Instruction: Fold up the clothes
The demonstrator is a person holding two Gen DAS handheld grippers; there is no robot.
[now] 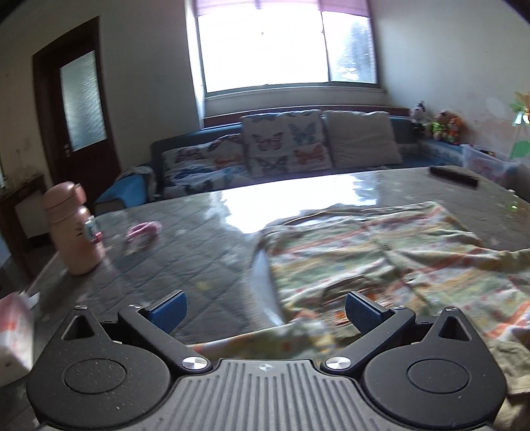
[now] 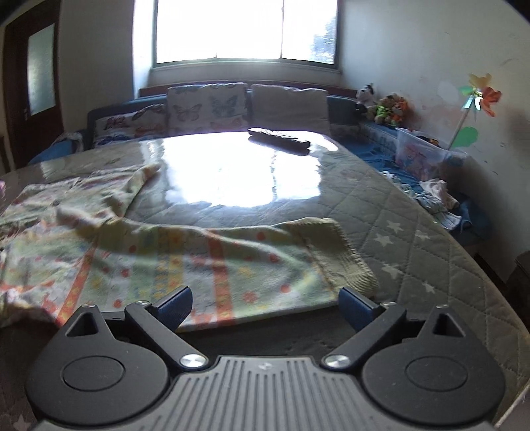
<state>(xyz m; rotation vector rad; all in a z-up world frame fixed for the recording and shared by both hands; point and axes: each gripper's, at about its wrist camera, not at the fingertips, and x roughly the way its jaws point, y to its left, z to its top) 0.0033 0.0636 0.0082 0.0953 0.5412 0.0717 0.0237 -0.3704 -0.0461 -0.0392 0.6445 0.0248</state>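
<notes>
Garment (image 2: 159,252) hem near table (image 2: 414,232) edge

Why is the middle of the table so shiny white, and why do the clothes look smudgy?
In the right wrist view the bright window mirrors off the glossy table as a white patch that hides its pattern. In the left wrist view the same glare sits further back, and the patterned garment looks smeared, probably from motion. Both views bend straight edges, because the lenses are fisheye.

Pale patterned garment (image 2: 172,262) with orange stripes and dots, spread rumpled and flat across the quilted tabletop
</notes>
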